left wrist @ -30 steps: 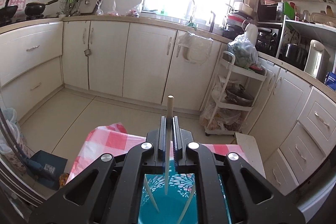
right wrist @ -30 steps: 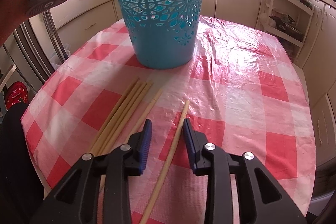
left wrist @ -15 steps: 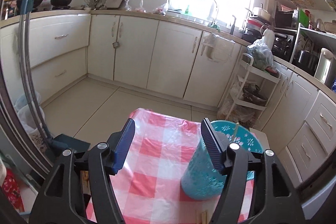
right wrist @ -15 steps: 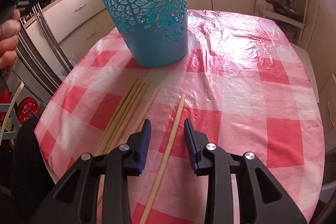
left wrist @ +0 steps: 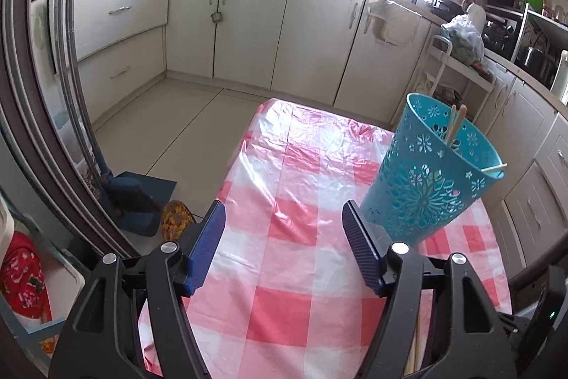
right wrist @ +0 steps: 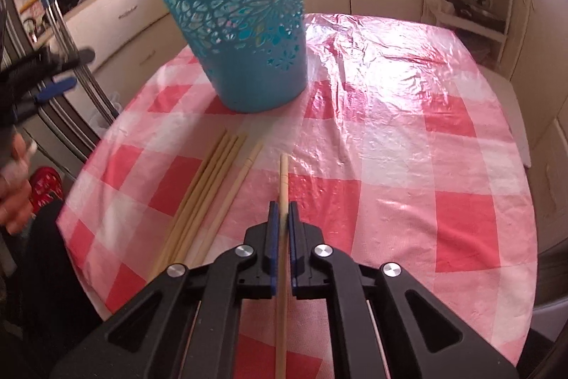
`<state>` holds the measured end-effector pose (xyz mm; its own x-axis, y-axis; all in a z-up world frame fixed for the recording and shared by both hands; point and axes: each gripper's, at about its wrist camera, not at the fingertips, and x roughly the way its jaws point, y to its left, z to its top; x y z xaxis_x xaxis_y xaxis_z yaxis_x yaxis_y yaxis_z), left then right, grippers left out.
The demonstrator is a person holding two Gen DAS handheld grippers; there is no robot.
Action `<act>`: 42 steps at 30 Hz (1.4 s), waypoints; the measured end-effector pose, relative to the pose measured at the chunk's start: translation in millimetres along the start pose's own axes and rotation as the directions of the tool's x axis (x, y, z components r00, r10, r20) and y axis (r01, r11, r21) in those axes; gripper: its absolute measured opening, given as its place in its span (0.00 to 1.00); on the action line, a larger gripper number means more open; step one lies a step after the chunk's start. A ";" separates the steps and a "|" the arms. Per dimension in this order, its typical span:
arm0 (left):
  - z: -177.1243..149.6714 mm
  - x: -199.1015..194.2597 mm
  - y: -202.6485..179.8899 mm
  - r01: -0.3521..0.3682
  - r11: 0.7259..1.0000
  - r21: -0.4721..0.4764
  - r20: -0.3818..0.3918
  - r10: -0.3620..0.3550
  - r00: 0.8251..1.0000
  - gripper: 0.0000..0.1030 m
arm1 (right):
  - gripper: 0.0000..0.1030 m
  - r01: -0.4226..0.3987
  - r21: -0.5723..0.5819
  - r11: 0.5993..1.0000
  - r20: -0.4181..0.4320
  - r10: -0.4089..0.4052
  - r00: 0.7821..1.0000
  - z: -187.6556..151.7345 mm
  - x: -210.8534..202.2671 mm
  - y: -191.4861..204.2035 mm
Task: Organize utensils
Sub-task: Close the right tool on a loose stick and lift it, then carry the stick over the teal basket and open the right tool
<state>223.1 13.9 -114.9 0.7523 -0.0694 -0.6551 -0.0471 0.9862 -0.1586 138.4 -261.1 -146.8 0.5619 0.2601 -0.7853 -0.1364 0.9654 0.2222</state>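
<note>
A blue cut-out bin [left wrist: 426, 187] stands on the pink checked tablecloth [left wrist: 284, 272], with a few chopsticks [left wrist: 456, 126] leaning inside it. My left gripper [left wrist: 284, 212] hangs over the cloth to the left of the bin. Its jaws are opening and nothing is between them. In the right wrist view the bin [right wrist: 245, 34] is at the back. My right gripper [right wrist: 283, 206] is shut on a single chopstick [right wrist: 284, 173] that lies along the cloth. A bundle of several chopsticks [right wrist: 202, 194] and one loose chopstick [right wrist: 245, 173] lie to its left.
The table's left edge drops to the floor, where a dustpan [left wrist: 138, 198] stands by a metal frame. A person's hand [right wrist: 14, 187] is at the left border of the right wrist view. White cabinets and a shelf cart [left wrist: 458, 70] stand behind the table.
My left gripper let go of a chopstick over the bin, opened, and moved left and down. My right gripper closed on the single chopstick that lay between its jaws.
</note>
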 end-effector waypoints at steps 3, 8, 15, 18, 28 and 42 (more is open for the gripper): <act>-8.3 1.6 -0.9 -0.006 1.000 0.012 -0.023 0.007 1.000 0.67 | 0.06 -0.132 0.114 0.985 0.052 0.127 0.991 3.1 -17.7 -17.3; -17.1 5.6 -4.4 -0.018 0.999 0.034 -0.056 0.020 0.998 0.69 | 0.06 -0.278 0.176 0.944 0.147 0.254 0.956 10.2 -44.6 -25.6; -23.4 11.1 -10.0 -0.022 0.999 0.046 -0.088 0.026 0.996 0.71 | 0.05 -0.363 0.156 0.919 0.256 0.317 0.913 33.3 -78.5 -18.0; -25.4 13.1 -10.6 -0.023 0.998 0.050 -0.097 0.028 0.995 0.72 | 0.05 -0.390 0.143 0.910 0.289 0.338 0.896 43.8 -90.5 -16.1; -31.8 19.3 -9.9 -0.028 0.998 0.048 -0.124 0.033 0.992 0.73 | 0.05 -0.450 0.086 0.889 0.383 0.387 0.839 89.3 -130.4 -10.7; -41.4 27.0 3.7 -0.037 0.999 0.005 -0.159 0.037 0.987 0.74 | 0.05 -0.427 0.037 0.903 0.509 0.351 0.786 173.1 -163.4 -7.0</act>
<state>216.1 9.5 -163.8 0.6358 -0.0554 -0.7698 -0.0715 0.9889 -0.1303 188.7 -313.4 80.0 0.8090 0.5343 -0.2450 -0.3335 0.7604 0.5573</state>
